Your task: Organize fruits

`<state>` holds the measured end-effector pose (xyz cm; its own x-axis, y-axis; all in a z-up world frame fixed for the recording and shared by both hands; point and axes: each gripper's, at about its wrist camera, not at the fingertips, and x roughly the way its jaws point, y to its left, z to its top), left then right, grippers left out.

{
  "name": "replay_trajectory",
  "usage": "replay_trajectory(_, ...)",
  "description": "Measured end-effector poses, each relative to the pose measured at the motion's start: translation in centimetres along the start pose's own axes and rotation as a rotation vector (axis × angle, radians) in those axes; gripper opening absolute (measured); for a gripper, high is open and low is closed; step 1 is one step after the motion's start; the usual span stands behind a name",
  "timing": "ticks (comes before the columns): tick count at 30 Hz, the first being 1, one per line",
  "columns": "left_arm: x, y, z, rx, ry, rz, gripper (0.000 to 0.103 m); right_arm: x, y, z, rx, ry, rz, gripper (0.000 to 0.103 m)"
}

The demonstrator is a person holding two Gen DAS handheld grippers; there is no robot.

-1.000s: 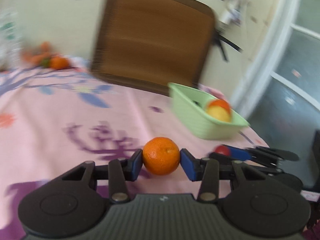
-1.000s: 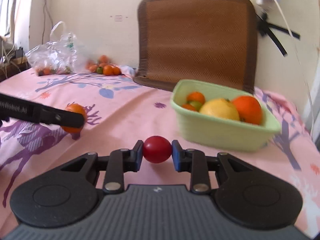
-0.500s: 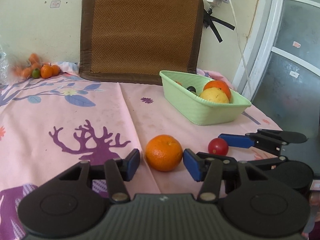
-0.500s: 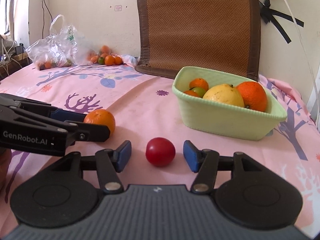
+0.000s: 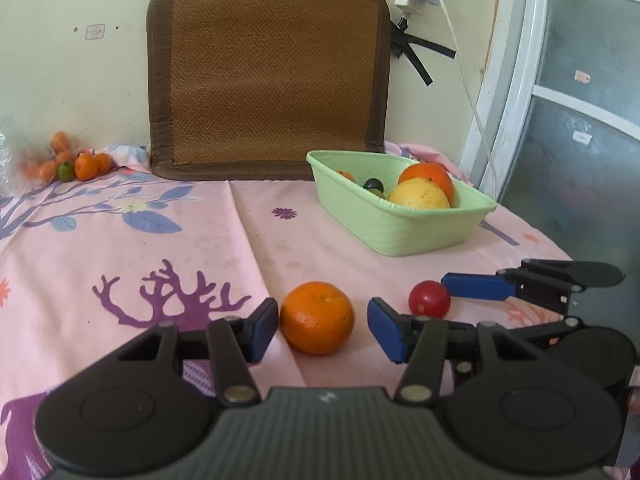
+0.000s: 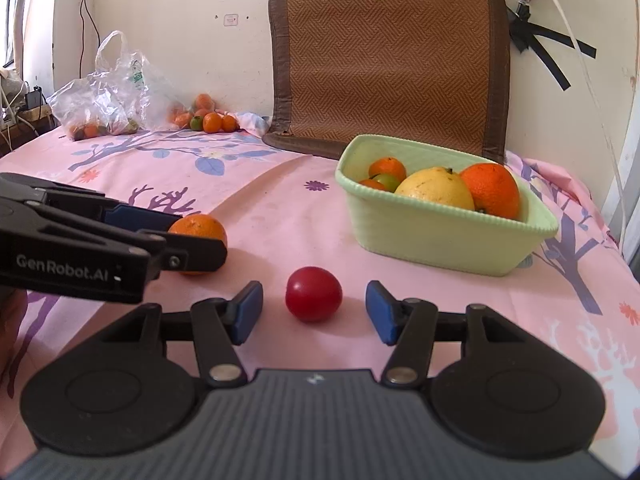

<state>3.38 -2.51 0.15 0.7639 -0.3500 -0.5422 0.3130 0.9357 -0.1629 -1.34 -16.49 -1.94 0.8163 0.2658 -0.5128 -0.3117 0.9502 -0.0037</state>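
our left gripper [image 5: 322,322] stands wide, its blue pads either side of the round orange mandarin [image 5: 317,317], which sits on the pink floral tablecloth [image 5: 120,248] between them; the left pad looks just beside the peel, the right pad apart from it. our right gripper [image 6: 314,308] is also spread wide, with the small glossy red tomato-like fruit [image 6: 313,294] resting on the cloth midway between its pads and touching neither. so neither tool holds anything.

the relation we judge matters most: the pale green ribbed plastic basket [image 6: 432,236], already holding a yellow citrus, a large orange and smaller fruits, lies ahead and to the right of both fruits. the red fruit is nearer to it than the mandarin, so our right gripper has the shorter path, while the left would have to cross over toward the right one's side. both fruits are round, so no long axis constrains the pinch.
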Motion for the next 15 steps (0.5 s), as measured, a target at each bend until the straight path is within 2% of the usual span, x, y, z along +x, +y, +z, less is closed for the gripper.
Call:
replay_trajectory(5,0.34,0.59,-0.01,-0.034,0.026,-0.005,0.05,0.09,-0.19,-0.04,0.003,0.002,0.005,0.059)
replay_trajectory(15,0.31,0.24,-0.1,-0.024,0.026,0.024,0.05,0.28,-0.55,-0.18,0.027,0.012,0.023,0.059)
